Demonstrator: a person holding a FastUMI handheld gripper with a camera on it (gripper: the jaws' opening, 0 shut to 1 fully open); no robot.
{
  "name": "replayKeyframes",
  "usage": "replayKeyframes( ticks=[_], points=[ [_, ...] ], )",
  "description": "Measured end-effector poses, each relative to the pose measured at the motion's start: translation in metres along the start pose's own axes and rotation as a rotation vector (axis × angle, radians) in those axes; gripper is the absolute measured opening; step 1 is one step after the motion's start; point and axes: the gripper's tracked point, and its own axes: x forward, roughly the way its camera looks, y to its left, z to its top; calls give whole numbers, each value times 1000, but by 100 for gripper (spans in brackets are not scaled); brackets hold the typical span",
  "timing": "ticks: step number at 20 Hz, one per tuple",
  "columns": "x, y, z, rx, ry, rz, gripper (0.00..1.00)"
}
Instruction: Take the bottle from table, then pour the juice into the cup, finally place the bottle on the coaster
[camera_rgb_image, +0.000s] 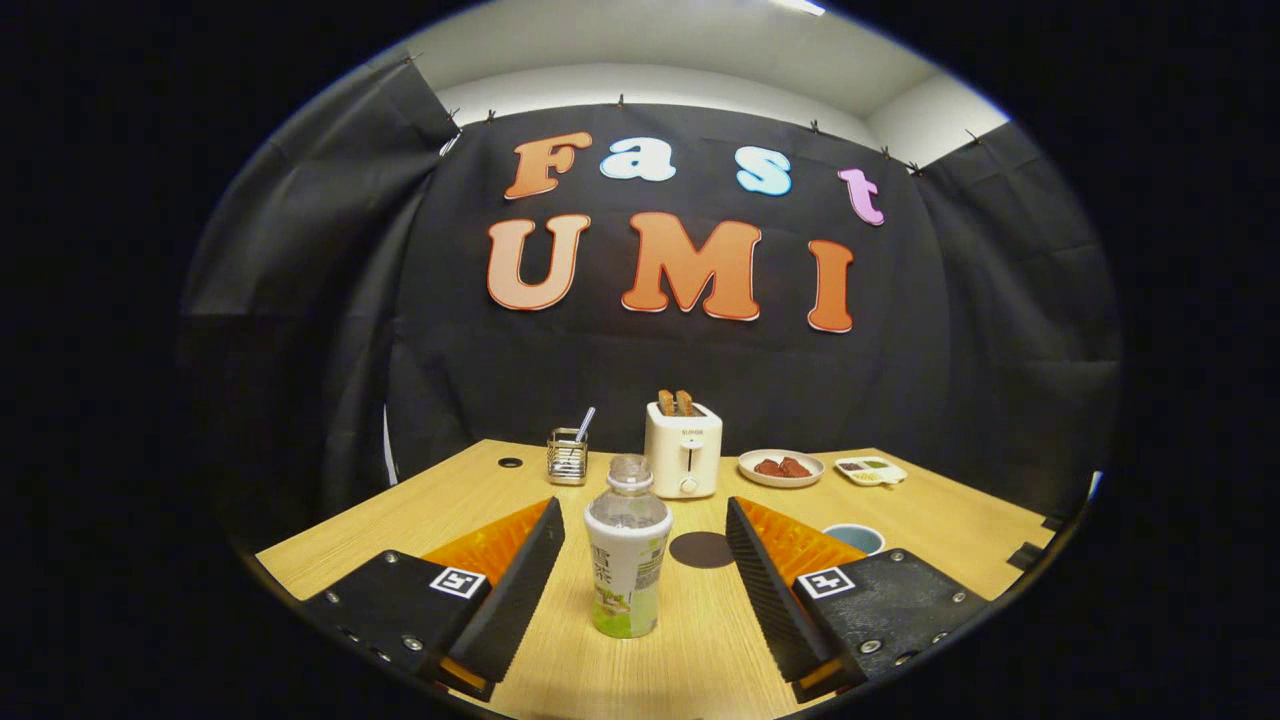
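We see the bottle (628, 550) standing upright between the fingers of our gripper (645, 540), jaws wide apart, touching neither, its axis vertical.

Light falls from above, where a bright strip glows at the top of the frame on the pale ceiling. The tabletop (930, 510) is evenly lit and warm, with soft, short shadows. The dark cloth wall soaks up light and dims toward the left. Fisheye bending curves the tabletop's edges. The centre is sharp; the rim blurs slightly.
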Motion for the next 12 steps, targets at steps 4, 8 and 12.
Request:
replayKeyframes(
  ticks=[4,8,12],
  points=[
    [28,5,-37,33,65,33,96],
    [52,13,-66,0,117,47,95],
    [64,26,-88,4,138,88,94]
  ],
)
